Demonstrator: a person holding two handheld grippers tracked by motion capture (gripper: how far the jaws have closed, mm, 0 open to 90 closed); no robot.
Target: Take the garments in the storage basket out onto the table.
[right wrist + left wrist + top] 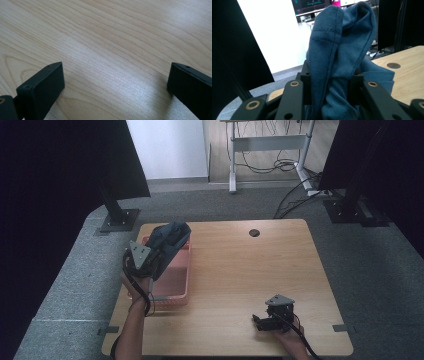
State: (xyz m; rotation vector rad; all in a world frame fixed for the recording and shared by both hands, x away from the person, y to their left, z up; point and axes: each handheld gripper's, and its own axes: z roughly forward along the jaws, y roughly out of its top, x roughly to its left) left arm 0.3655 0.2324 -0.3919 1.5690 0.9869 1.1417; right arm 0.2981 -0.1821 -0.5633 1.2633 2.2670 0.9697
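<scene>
Grey carpet all round, dark screens at both sides, pale wood table (240, 265) in the middle.

Left gripper (329, 82): jaws clenched on blue cloth (337, 55), fabric bunched thick between them and rising above the tips in two folded lobes, a stitched hem running down the nearer lobe. Seen from above, left gripper (150, 255) raised over the pink basket (182, 292), grey three-cornered plate on top, cable looping down beside the forearm. Blue cloth (170, 237) draped from the jaws up and across the far end of the basket, part of it hanging past the basket's far rim, clear of the table top there. Whether any of it touches the basket floor: cannot tell. Basket lying at the table's left part, long side running away from the person, near rim just beside the left wrist.

Right gripper (115, 82): jaws released, standing wide apart, bare wood grain between them, nothing held. From above, right gripper (267, 317) low at the table's near right part, resting on or just over the surface, hand behind it at the near edge, well apart from basket and cloth.

Farther out: round cable hole (254, 232) near the table's far edge; beyond the table, white desk legs (265, 150) with loose cables on the floor.
</scene>
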